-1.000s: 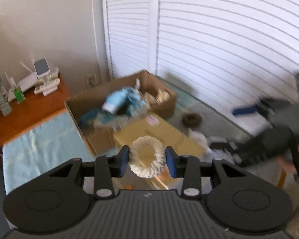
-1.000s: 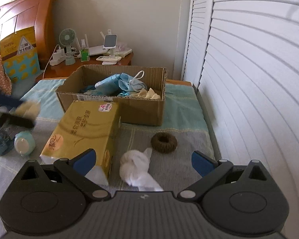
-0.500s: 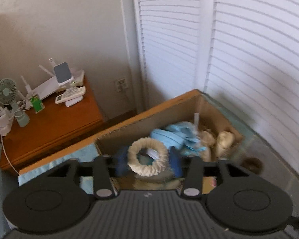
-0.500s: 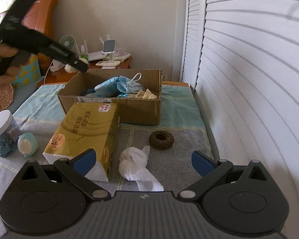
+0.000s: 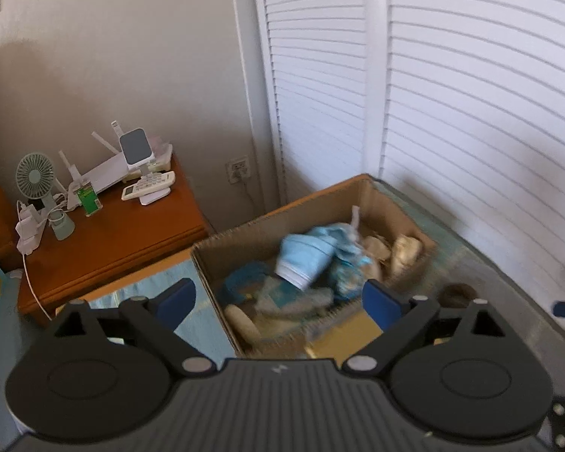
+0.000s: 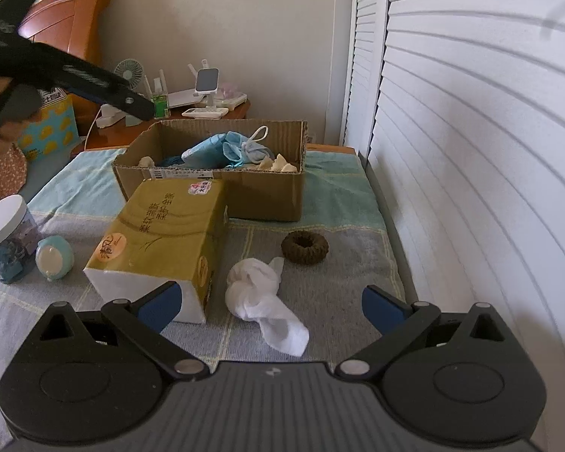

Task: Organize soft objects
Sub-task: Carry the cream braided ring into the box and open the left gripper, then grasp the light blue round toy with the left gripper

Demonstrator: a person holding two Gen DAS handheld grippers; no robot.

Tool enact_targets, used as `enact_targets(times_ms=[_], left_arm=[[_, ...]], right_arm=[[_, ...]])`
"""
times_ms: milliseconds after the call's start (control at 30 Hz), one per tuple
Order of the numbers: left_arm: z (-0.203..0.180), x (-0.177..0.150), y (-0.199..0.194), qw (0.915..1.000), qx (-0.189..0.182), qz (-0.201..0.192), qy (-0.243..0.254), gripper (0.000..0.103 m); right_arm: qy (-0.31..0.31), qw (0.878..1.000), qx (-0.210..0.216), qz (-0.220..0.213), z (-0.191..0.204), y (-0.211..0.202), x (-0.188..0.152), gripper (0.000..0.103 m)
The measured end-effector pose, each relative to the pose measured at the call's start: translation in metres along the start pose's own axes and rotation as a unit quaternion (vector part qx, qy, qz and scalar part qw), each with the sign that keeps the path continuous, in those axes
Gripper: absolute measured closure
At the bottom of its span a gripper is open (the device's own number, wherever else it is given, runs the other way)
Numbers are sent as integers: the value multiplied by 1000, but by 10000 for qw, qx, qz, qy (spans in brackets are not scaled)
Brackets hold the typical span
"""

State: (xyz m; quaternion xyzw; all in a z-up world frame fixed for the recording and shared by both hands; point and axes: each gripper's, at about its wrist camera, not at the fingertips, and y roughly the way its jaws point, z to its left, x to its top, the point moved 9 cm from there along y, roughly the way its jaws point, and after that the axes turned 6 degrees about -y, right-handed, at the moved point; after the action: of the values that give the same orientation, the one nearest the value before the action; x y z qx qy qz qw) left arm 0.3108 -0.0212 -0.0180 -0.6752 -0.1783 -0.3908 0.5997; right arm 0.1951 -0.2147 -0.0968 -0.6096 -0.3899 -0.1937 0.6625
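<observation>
Left claw hangs above the cardboard box, its blue-padded fingers spread wide with nothing between them. Down in the box it's a soft jumble, blurred in this view: a pale blue face mask, a crumpled teal-and-blue cloth beside it, cream-coloured lumps toward the far right corner, and a cream ring lying at the near left corner. The box itself sits on the bed near the far edge, up against the wooden bedside table and close to the white louvred doors.

Over to the right claw — also wide open, gripping nothing, held low over the near part of the bed. Just ahead of it lies a white sock, knotted into a lump at one end with the loose end trailing toward the claw. Beyond that, a dark brown knitted ring lies flat on the grey blanket, apart from the sock and just short of the box. To the left, a gold tissue pack lies with one end touching the box front. Further left, near the bed's left edge, a white-lidded jar and a small teal egg-shaped thing stand side by side.
</observation>
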Motion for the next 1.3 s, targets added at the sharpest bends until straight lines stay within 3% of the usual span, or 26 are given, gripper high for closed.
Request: enact_targets(times_ms=[300, 533, 767, 967, 1300], left_arm=[[-27, -49, -57, 9998, -138, -121, 48, 4], [-39, -103, -69, 9995, -294, 138, -31, 3], [-37, -137, -66, 9976, -456, 503, -152, 3], [-19, -151, -62, 9973, -263, 658, -177, 3], [14, -137, -43, 9968, -157, 780, -67, 1]], right_arm=[[-29, 10000, -7, 7, 4, -9, -12, 0], [-79, 9997, -34, 249, 5, -2, -30, 0], [-173, 9986, -89, 500, 6, 8, -45, 0], [-222, 9971, -76, 729, 9, 21, -57, 0], [-422, 9955, -70, 849, 16, 29, -61, 0]])
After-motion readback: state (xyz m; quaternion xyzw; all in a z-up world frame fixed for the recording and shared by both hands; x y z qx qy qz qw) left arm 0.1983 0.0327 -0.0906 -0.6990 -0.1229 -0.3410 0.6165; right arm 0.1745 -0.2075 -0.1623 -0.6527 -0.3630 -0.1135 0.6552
